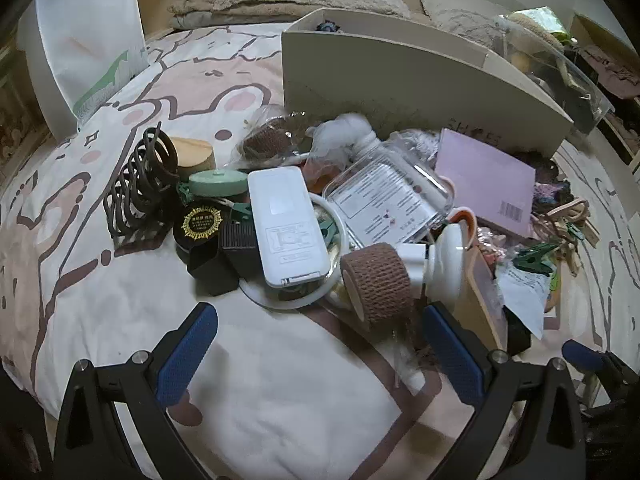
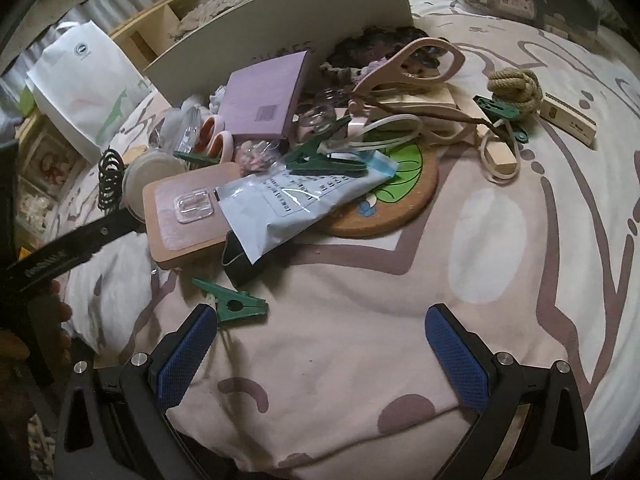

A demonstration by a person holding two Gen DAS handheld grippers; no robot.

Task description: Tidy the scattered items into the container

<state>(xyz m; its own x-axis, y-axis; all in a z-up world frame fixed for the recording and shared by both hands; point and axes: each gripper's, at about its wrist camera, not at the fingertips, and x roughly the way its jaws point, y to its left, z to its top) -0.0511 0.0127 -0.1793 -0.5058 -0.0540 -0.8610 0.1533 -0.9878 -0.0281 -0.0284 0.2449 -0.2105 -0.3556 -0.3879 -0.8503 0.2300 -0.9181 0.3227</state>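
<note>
Left gripper [image 1: 320,334]: jaws wide apart, empty, low over the bed cover [image 1: 280,400]. Nearest target is the brown woven bandage roll [image 1: 376,280], lower centre of the left wrist view, just ahead of the right-hand finger and a little right of the gap's midline; its axis runs toward the camera, tilted left. It touches the white pump-top bottle [image 1: 436,256] on its right and sits just beside the white remote control [image 1: 286,224]; both crowd a grasp.

Right gripper [image 2: 321,330]: jaws also wide apart, empty. The green plastic clothes peg [image 2: 234,302] lies flat at the tip of its left-hand finger, long axis roughly left-right across the frame, clear of the pile.

The beige cardboard box [image 1: 400,80], the container, stands behind the clutter, upper centre-right of the left wrist view.
</note>
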